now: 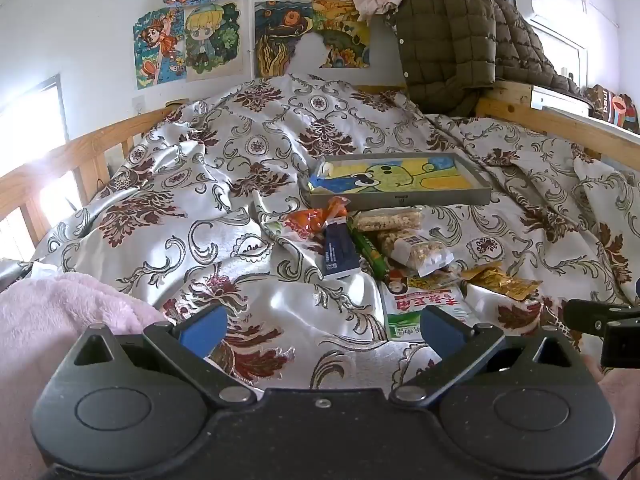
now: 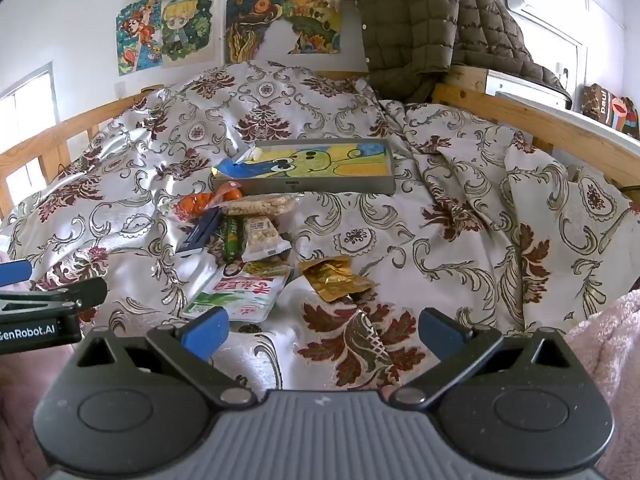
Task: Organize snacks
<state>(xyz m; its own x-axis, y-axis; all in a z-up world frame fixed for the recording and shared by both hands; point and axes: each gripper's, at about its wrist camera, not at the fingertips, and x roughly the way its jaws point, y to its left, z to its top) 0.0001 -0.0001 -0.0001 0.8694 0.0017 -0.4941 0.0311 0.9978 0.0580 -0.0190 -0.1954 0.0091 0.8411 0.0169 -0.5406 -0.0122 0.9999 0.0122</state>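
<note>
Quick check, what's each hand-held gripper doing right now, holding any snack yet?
Left hand-held gripper: open, holding nothing, above the bedspread.
Right hand-held gripper: open, holding nothing, short of the gold snack packet.

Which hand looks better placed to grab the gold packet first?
Probably the right. The gold packet lies just ahead of the open right gripper, nearly centred between its fingers. For the open left gripper, that packet sits off to one side, beyond the white bag.

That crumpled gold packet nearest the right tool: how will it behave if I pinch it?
The gold packet looks thin, creased foil, so probably floppy and light; it may crumple or slip in the right tool. It lies on glossy, wrinkled bedspread, so pushing would likely slide it.
</note>
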